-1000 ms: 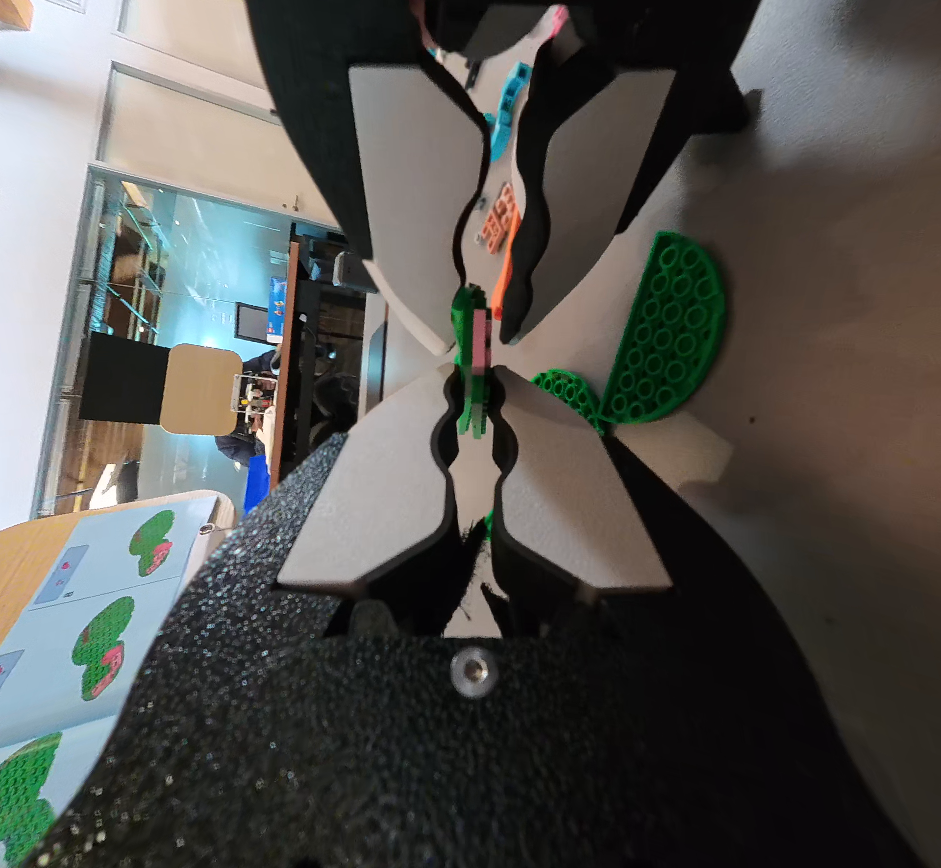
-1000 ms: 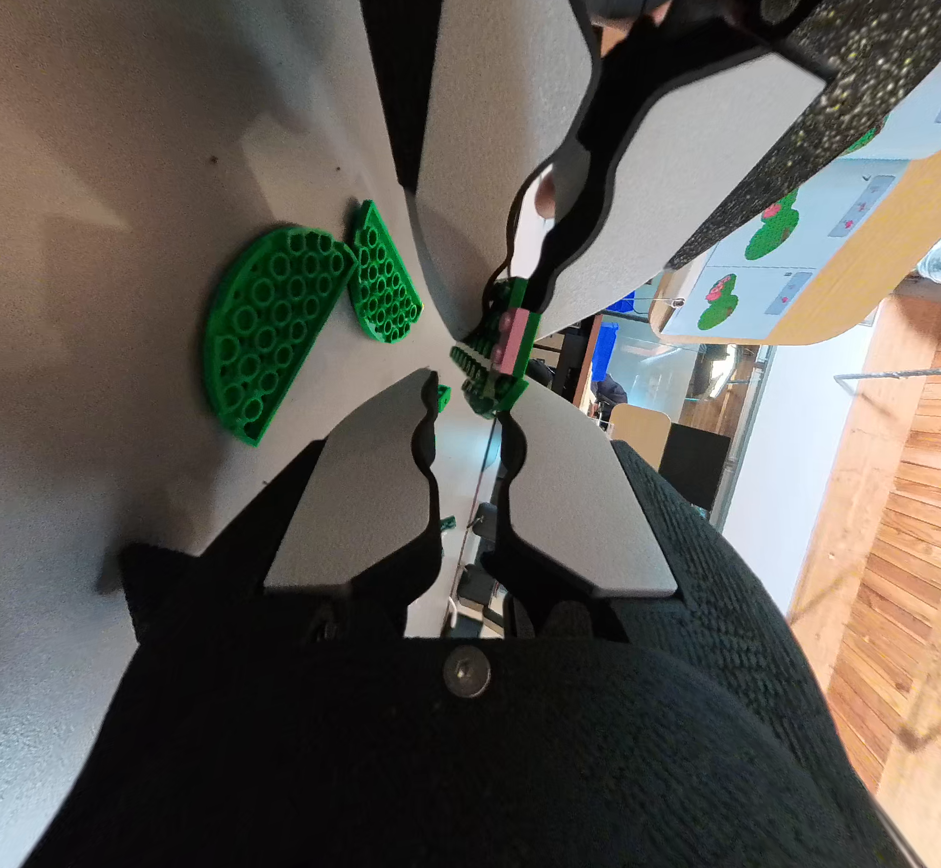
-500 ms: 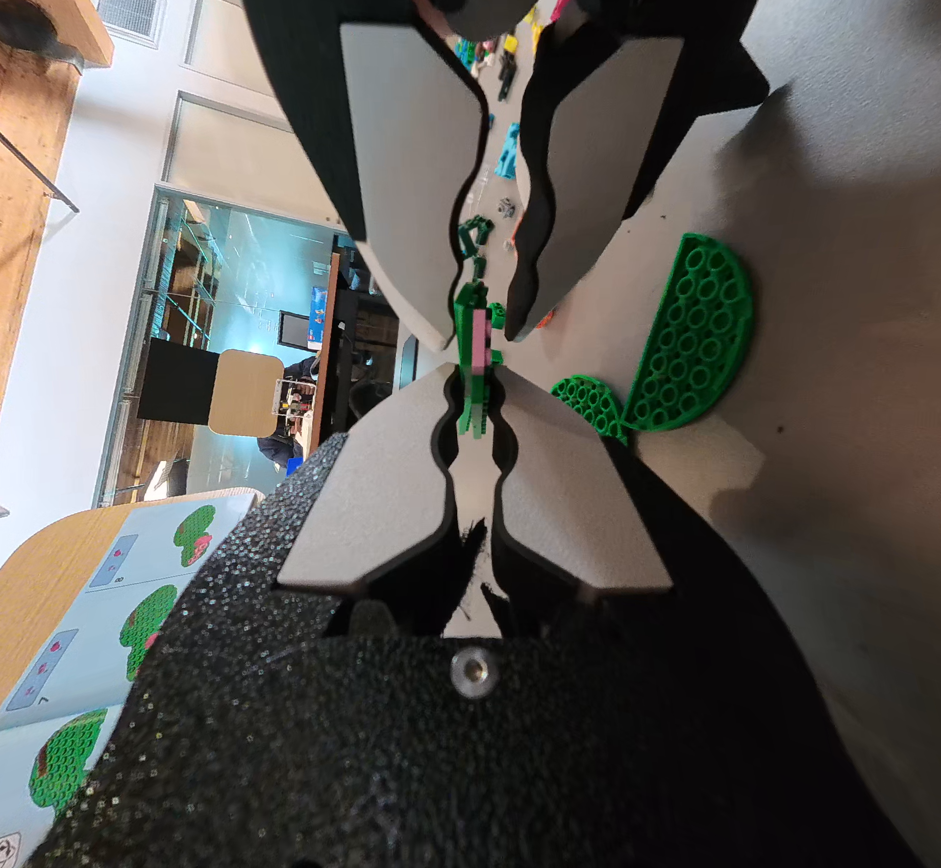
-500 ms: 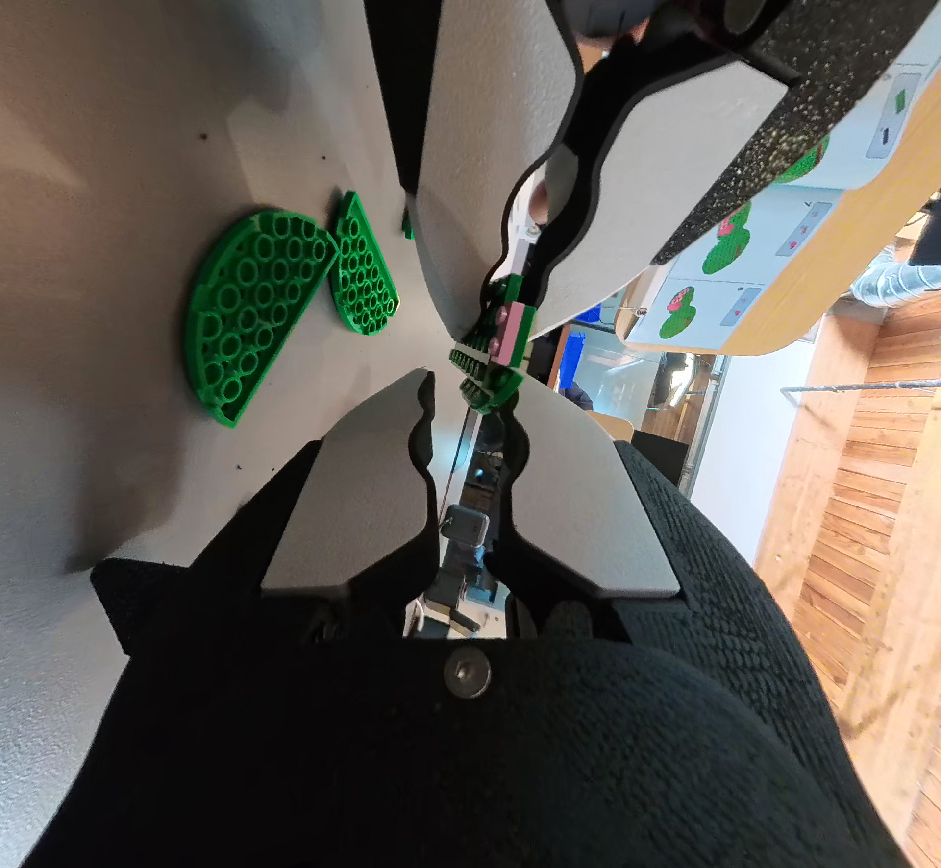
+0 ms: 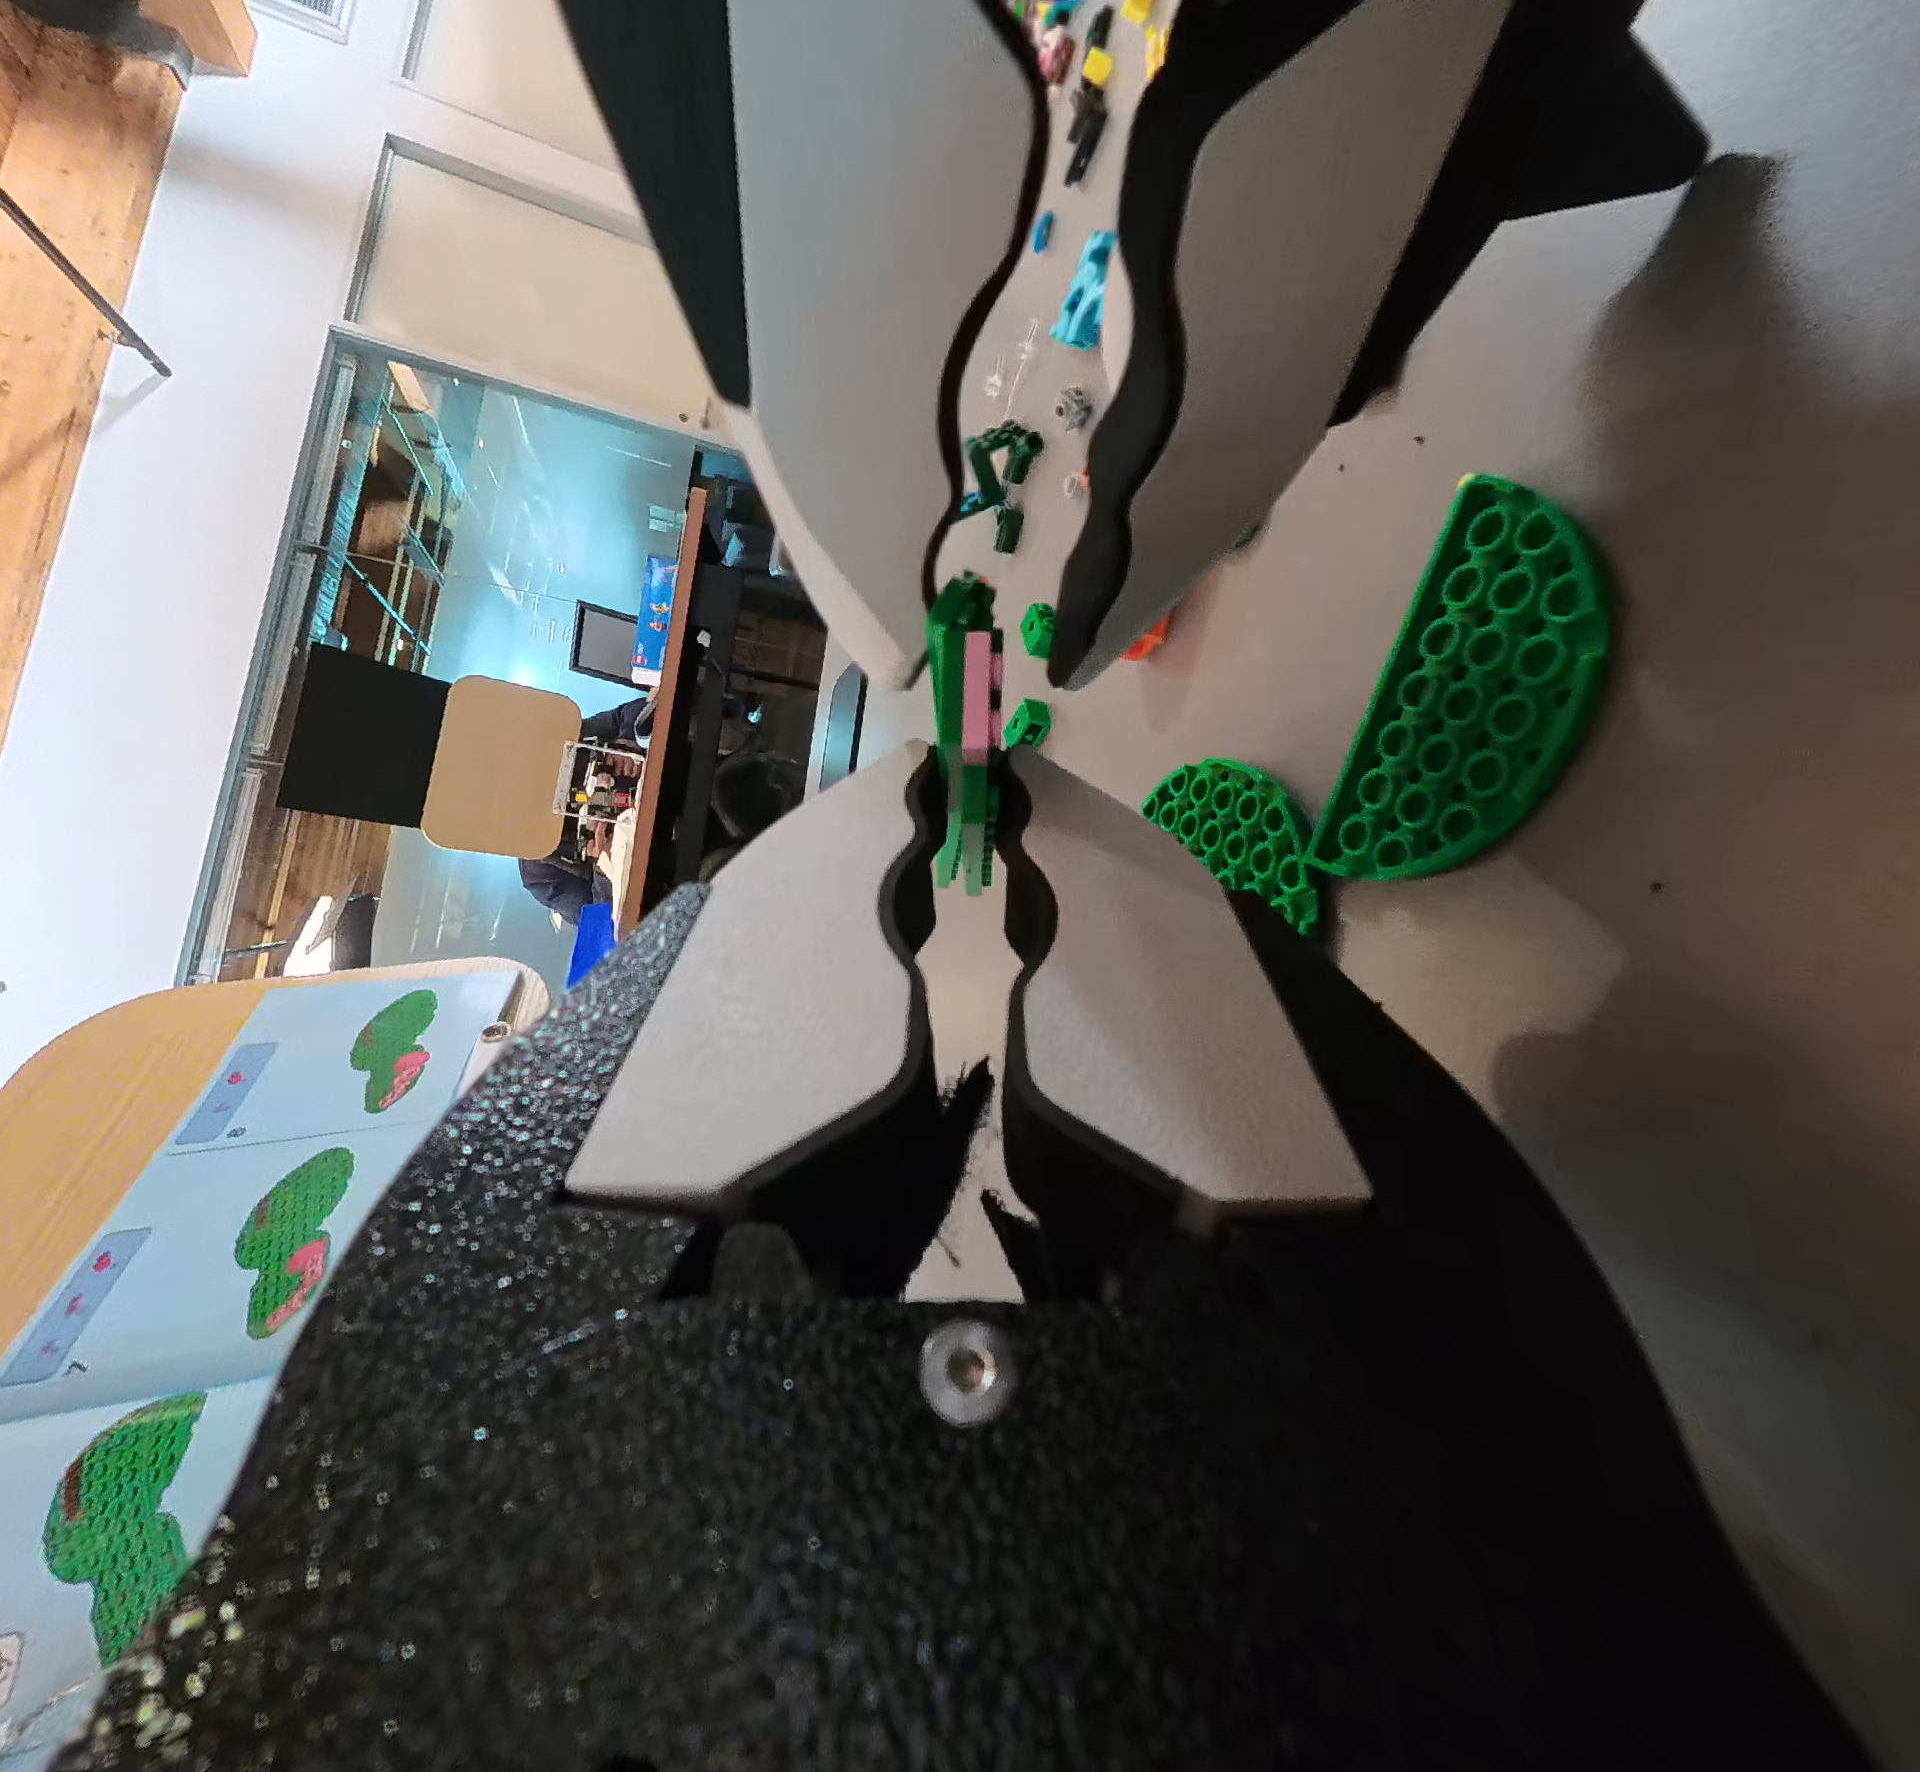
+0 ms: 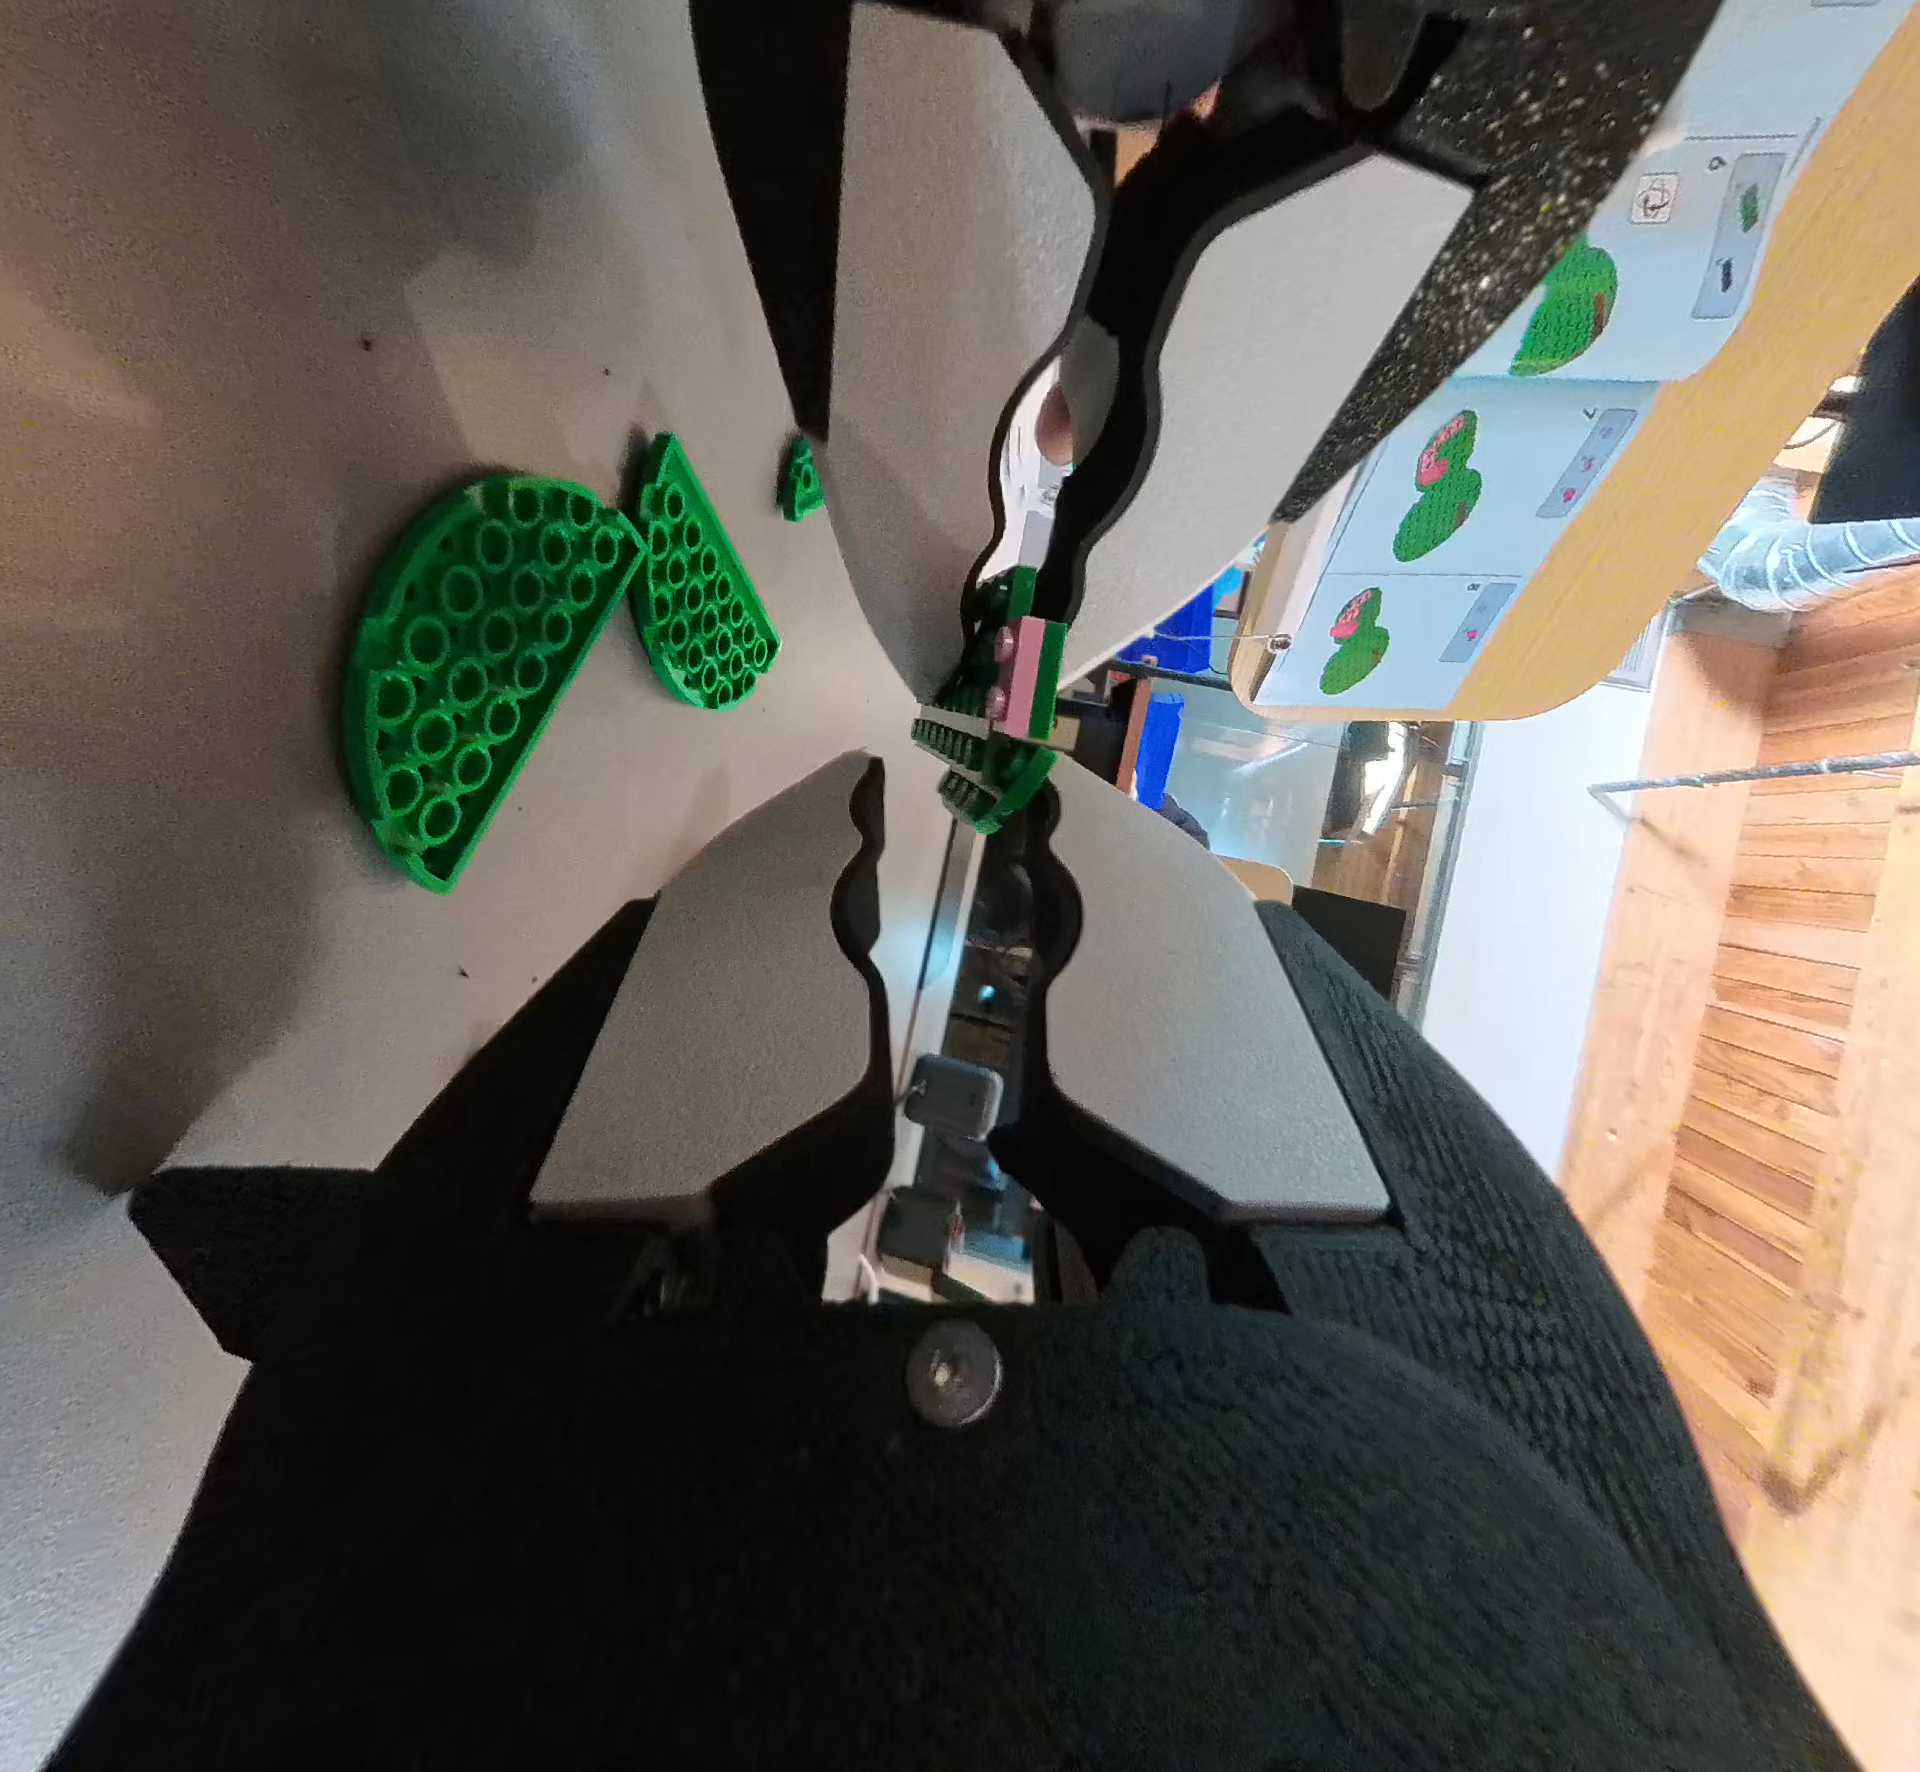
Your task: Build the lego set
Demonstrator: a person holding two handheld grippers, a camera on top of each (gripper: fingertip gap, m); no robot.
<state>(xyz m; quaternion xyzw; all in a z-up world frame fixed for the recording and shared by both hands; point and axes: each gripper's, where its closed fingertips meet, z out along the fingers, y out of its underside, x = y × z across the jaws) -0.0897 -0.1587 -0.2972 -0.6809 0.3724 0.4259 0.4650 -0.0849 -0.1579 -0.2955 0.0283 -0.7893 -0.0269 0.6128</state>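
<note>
Left wrist view: my left gripper (image 5: pixel 966 777) clamps the small green plate assembly (image 5: pixel 961 787) edge-on, its pink brick (image 5: pixel 980 696) already attached. My right gripper (image 6: pixel 956 777) is parted, one finger touching the assembly, gripping nothing. Early stage, I judge: two green half-round plates (image 6: pixel 473 673) lie studs-down on the grey table (image 6: pixel 260 164), unattached, and loose bricks (image 5: pixel 1086 288) wait farther off. Instruction booklet (image 5: pixel 260 1203) open, partly cut off. Assembly's stud face is mostly hidden by fingers; contact at the right finger is unclear.
</note>
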